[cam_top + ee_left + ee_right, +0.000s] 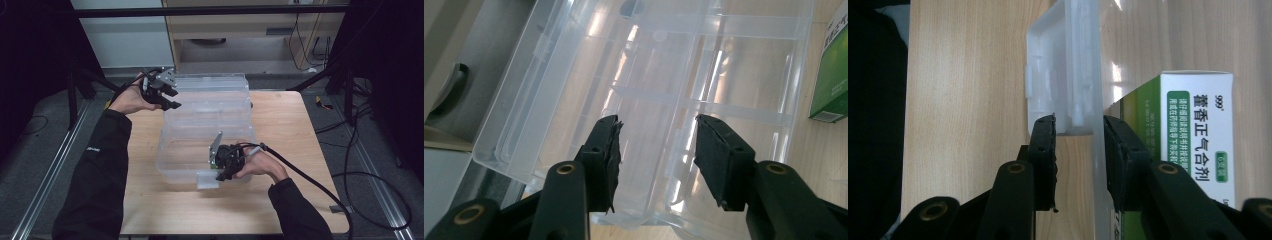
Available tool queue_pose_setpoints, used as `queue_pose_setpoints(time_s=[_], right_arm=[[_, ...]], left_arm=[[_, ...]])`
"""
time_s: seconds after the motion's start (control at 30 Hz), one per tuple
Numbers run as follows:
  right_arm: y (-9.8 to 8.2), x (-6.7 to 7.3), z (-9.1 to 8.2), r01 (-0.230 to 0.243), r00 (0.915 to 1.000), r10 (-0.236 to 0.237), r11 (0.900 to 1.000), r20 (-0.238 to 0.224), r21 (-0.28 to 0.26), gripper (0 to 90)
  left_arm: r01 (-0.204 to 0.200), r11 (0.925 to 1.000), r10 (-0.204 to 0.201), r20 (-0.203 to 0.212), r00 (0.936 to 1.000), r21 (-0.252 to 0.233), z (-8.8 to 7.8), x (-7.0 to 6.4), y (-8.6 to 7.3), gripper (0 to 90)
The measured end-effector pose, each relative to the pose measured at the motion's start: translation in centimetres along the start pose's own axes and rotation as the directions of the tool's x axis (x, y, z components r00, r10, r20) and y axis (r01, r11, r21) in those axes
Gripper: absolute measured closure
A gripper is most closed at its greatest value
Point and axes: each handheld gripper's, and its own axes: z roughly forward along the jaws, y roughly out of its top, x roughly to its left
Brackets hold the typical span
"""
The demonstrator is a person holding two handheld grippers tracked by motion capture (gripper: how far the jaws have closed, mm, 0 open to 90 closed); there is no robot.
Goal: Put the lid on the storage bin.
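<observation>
Clear plastic organizer box [207, 127] lies open on the light wooden desk [290, 150], a little toward 10 o'clock from the desk's middle. It is fully transparent, so the wood grain shows through its floor. Thin see-through walls divide the inside into several compartments, as the left gripper view [704, 75] shows well. The lid part lies toward 12 o'clock and reaches the far edge of the desk; the base part lies toward 6 o'clock. A small whitish latch tab [207, 181] sticks out from the near wall of the box.

The right claw [223, 172], held in the person's right hand [260, 165], is at the near wall of the box, at about 6 o'clock of it. In the right gripper view the latch tab [1060, 75] and the clear wall stand between its two black jaws. The jaws are close around this part, but I cannot tell if the pads really press on it. Just beside the wall lies a green and white carton [1193, 145] with printed characters.

The left claw [170, 99], in the left hand [131, 100], hovers at about 10 o'clock of the box, near the lid's corner. Its jaws stand apart with nothing between them, and the clear compartments are seen below.
</observation>
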Motion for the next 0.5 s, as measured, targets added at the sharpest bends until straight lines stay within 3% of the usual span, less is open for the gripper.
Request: queue_pose_setpoints(time_s=[0.5], right_arm=[[0.0,0.0,0.0,0.008,1.0,-0.008,1.0,0.0,-0.001,68.1]], left_arm=[[-0.082,0.9915,0.081,0.018,0.9965,0.101,2.7,-0.3,0.7,53.5]])
